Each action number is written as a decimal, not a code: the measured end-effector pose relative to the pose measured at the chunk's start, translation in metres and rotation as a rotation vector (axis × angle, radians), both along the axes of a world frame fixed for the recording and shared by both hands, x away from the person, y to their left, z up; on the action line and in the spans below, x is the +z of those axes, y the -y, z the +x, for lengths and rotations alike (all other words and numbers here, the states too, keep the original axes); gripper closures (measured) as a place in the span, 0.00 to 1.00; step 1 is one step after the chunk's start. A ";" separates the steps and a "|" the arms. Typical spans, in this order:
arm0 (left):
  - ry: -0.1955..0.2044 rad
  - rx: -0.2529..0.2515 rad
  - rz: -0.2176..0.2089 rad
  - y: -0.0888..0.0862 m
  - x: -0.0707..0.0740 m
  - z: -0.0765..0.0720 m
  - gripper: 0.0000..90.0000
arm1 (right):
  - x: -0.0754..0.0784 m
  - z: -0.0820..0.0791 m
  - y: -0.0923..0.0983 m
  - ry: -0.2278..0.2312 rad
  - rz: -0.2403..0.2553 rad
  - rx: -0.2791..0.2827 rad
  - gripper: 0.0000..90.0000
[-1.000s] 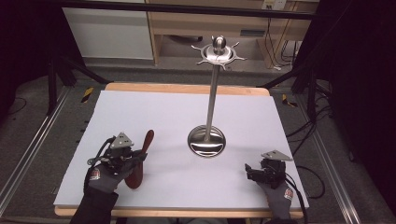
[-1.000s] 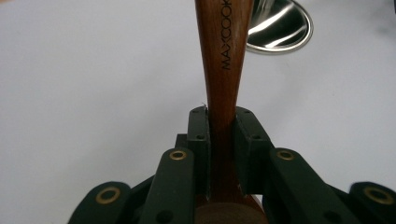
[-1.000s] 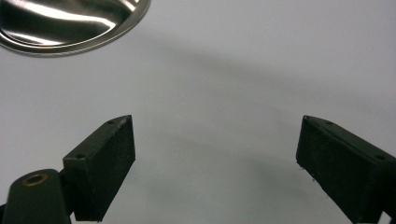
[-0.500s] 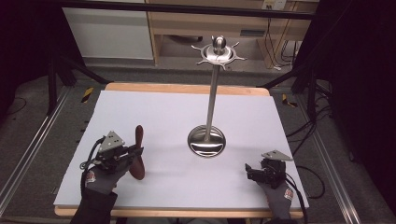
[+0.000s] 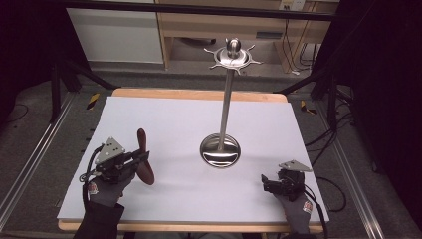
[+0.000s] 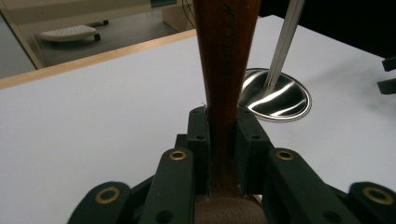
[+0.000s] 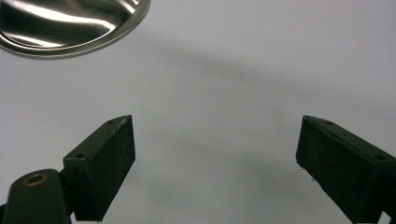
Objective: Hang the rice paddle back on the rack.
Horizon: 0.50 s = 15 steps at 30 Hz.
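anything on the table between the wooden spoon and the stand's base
Nothing: bare white table lies between the wooden spoon and the stand's base, seen in the high view.

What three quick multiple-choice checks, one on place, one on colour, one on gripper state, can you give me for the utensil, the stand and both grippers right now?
1. Where does the metal stand's round base sit on the white table?
A. Between the two grippers, farther from the person
B. At the near left corner
C. Off the table

2. What colour is the wooden utensil?
A. White
B. Reddish brown
C. Blue

3. How do the grippers stand?
A. Both open
B. Left gripper shut on the utensil, right gripper open
C. Both shut on the stand

Answers: 1 A, the high view shows the base mid-table between them. 2 B, the left gripper view shows brown wood. 3 B, the pads press the handle; the right jaws stand apart over bare table.
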<state>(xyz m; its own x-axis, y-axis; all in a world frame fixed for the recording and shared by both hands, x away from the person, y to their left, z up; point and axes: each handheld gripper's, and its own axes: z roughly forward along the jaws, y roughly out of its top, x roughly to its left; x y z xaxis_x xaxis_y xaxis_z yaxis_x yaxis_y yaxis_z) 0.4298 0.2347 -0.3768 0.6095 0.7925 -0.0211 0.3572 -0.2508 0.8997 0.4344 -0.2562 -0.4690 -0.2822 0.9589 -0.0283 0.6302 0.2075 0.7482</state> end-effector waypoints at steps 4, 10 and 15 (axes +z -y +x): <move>0.015 -0.005 0.004 0.000 0.004 0.000 0.86 | 0.000 0.000 0.000 0.001 -0.002 -0.002 0.13; 0.034 -0.020 -0.010 0.003 0.011 0.002 0.86 | 0.000 0.000 0.000 0.006 -0.004 -0.003 0.13; 0.032 -0.026 -0.019 0.006 0.014 0.006 0.86 | 0.000 0.000 0.000 0.004 -0.009 -0.002 0.13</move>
